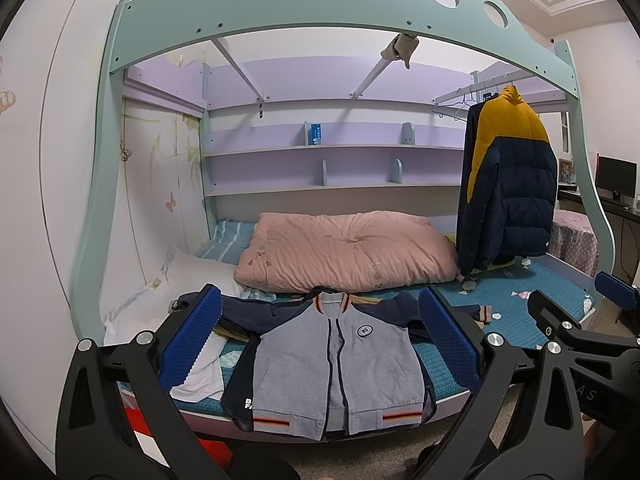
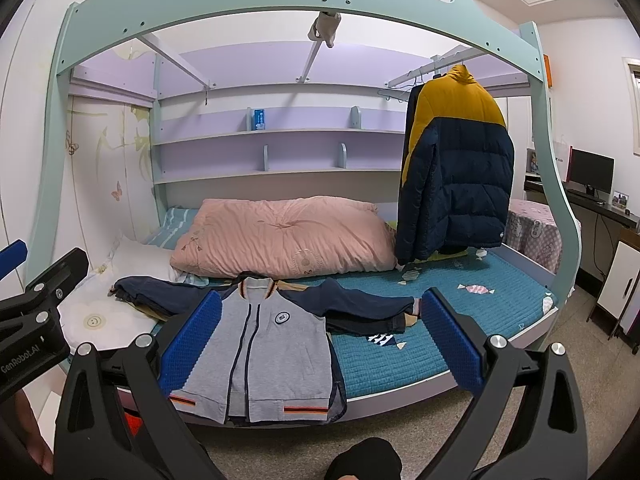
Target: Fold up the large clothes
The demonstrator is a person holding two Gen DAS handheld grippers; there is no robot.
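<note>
A grey zip jacket [image 1: 336, 364] with navy sleeves and orange-striped cuffs lies flat, front up, on the near edge of the bed, sleeves spread; it also shows in the right wrist view [image 2: 260, 352]. More dark clothes lie under it [image 2: 368, 324]. My left gripper [image 1: 320, 344] is open and empty, held in front of the jacket, apart from it. My right gripper [image 2: 320, 348] is open and empty, to the right of the left one; its arm shows in the left wrist view [image 1: 568, 332].
The bed has a teal quilted cover [image 2: 440, 312], a pink duvet [image 1: 344, 252] at the back and a white pillow [image 2: 116, 312] at left. A navy and yellow puffer coat [image 2: 456, 168] hangs at right. A mint bunk frame [image 1: 320, 12] arches overhead. A desk with monitor [image 2: 592, 168] stands far right.
</note>
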